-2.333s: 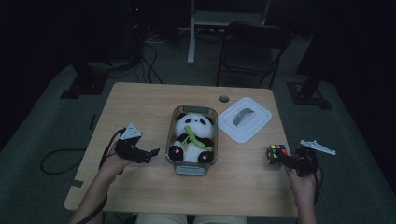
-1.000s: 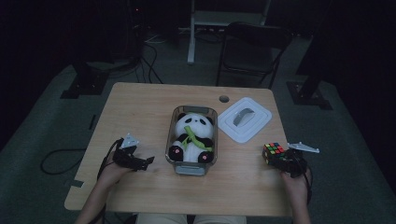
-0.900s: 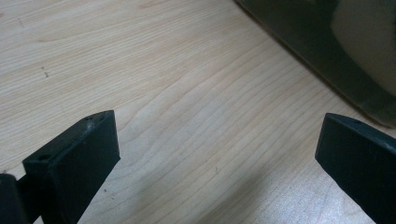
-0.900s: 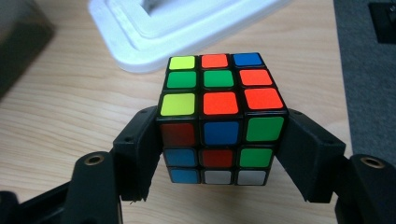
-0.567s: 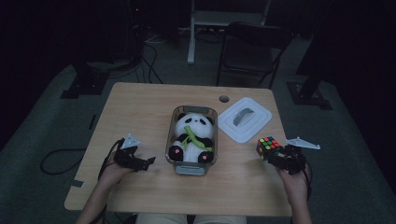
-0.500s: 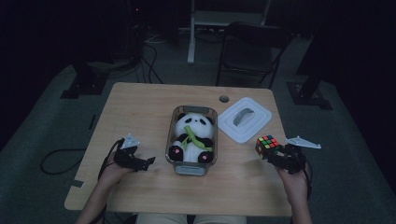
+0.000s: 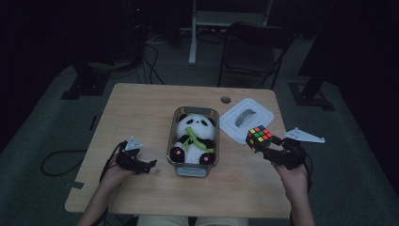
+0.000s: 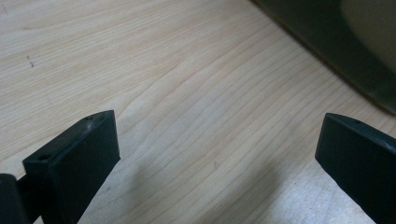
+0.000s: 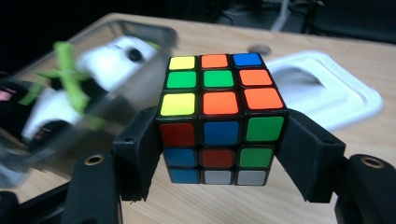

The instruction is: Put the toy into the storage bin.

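A scrambled colour cube [image 7: 259, 137] [image 9: 219, 119] is held clear of the table to the right of the clear box, with my right gripper [image 7: 269, 147] [image 9: 218, 158] shut on its two sides. A plush panda [image 7: 194, 139] [image 9: 70, 93] with a green scarf lies in the clear plastic box [image 7: 175, 123] at the table's middle. My left gripper [image 7: 148, 165] [image 8: 217, 154] rests low over bare wood left of the box, open, with nothing between its jaws.
The box's white lid [image 7: 248, 119] [image 9: 327, 84] lies on the table behind the cube, at the back right. A round cable hole [image 7: 226, 100] sits near the far edge. A chair [image 7: 254, 49] stands beyond the table.
The right gripper has lifted the cube and carried it left toward the box. The left gripper has slid slightly toward the person.
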`<state>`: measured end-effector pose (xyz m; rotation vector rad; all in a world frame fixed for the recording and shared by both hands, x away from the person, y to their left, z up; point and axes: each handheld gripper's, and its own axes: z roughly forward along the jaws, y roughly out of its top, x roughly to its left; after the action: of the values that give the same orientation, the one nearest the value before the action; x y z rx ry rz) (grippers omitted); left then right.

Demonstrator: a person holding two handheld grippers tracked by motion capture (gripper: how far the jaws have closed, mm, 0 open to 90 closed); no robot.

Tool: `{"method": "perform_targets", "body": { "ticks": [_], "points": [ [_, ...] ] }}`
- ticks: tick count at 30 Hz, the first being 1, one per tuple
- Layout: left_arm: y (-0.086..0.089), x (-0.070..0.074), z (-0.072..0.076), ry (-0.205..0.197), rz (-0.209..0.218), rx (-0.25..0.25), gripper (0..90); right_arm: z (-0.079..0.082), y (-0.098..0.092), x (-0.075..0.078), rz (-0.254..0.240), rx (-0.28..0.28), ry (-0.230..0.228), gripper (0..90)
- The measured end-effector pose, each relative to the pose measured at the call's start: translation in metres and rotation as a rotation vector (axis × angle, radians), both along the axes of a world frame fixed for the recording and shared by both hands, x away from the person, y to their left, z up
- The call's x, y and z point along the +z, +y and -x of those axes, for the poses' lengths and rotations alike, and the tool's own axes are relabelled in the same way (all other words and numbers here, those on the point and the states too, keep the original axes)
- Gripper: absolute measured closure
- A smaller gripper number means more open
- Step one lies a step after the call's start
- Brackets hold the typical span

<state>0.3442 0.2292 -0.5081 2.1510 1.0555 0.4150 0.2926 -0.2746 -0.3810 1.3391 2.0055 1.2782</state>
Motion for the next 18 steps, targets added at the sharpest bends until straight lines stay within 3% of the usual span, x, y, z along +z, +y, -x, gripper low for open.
{"method": "perform_targets", "body": {
  "ticks": [4, 10, 11, 18],
  "points": [
    [0.0, -0.004, 0.001, 0.006, -0.017, 0.006, 0.5, 0.002, 0.019, 0.017, -0.011, 0.066, -0.043, 33.9],
    [-0.003, -0.008, 0.001, 0.018, -0.036, 0.006, 0.5, 0.001, 0.042, 0.028, -0.032, 0.144, -0.07, 33.9],
    [-0.003, -0.009, 0.001, 0.017, -0.043, 0.003, 0.5, 0.0, 0.052, 0.032, -0.036, 0.18, -0.077, 33.9],
    [-0.005, -0.015, 0.002, 0.019, -0.051, 0.002, 0.6, -0.003, 0.086, 0.039, -0.036, 0.291, -0.081, 34.0]
  ]
}}
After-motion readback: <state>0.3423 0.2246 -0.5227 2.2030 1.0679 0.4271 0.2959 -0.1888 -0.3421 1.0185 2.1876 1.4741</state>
